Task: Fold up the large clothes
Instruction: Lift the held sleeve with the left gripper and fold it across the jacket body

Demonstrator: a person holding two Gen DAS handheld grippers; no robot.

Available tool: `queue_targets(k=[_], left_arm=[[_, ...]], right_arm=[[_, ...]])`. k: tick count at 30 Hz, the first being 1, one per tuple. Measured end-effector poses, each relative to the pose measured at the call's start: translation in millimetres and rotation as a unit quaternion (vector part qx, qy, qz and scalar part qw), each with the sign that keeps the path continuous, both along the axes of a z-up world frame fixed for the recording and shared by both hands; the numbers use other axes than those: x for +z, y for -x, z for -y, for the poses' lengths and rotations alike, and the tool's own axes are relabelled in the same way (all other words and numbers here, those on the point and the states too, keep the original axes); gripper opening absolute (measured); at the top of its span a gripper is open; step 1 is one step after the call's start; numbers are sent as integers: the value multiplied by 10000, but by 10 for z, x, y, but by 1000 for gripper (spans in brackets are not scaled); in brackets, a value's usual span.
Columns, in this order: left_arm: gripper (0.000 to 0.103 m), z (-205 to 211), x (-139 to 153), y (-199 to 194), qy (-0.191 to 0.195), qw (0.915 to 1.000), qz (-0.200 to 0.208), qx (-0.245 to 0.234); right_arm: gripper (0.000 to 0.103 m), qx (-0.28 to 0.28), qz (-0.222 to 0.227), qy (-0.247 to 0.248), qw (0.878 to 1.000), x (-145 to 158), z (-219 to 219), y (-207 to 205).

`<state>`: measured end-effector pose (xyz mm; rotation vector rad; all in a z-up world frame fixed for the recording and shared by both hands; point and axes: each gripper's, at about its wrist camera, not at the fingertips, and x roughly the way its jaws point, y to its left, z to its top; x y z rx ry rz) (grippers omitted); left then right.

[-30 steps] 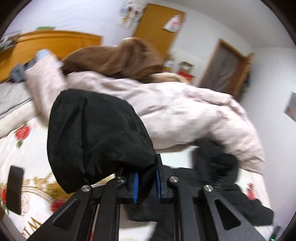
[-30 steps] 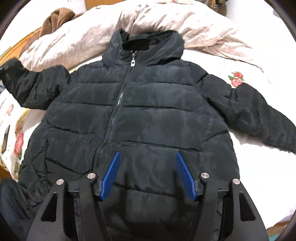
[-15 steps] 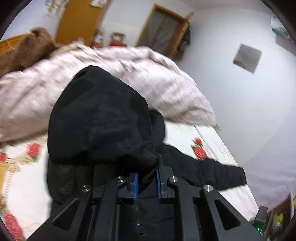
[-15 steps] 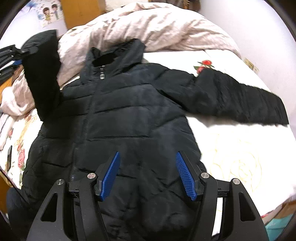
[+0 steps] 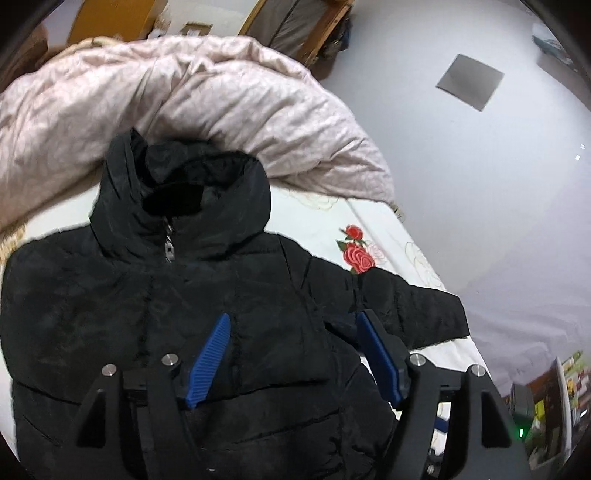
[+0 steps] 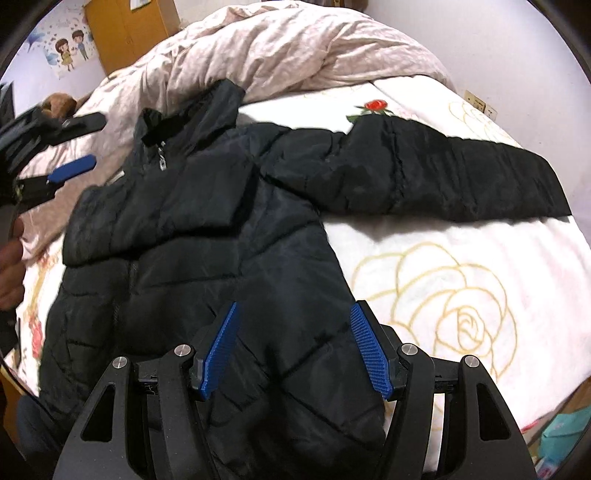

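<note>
A black puffer jacket (image 6: 229, 236) lies front-up on the bed, also in the left wrist view (image 5: 155, 314). Its left sleeve (image 6: 184, 199) lies folded across the chest. Its other sleeve (image 6: 443, 177) stretches out flat to the right. My left gripper (image 5: 291, 354) is open and empty above the chest; it also shows at the left edge of the right wrist view (image 6: 79, 142). My right gripper (image 6: 293, 347) is open and empty above the jacket's lower hem.
A pink quilt (image 5: 184, 96) is bunched behind the collar. The white rose-print sheet (image 6: 461, 295) lies bare to the right. The bed's right edge (image 5: 443, 280) meets a white wall. A wooden door (image 6: 125, 29) stands far back.
My left gripper carried the left sleeve over the chest, opened and let it go. The right gripper stayed open and shifted its view to the right.
</note>
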<state>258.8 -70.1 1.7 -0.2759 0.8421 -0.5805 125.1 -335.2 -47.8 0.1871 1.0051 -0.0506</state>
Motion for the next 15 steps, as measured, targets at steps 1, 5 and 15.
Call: queue_targets(k=[1, 5, 15], left_arm=[[73, -99, 18, 3, -69, 9999, 100, 76], [73, -649, -87, -209, -684, 9947, 145, 755], [59, -1614, -1111, -839, -1501, 9700, -732, 1769]], right_arm=[[63, 40, 39, -10, 10000, 16, -15, -34], [63, 390, 168, -1, 9991, 55, -226, -327], [45, 911, -4, 59, 9958, -323, -734, -1474]])
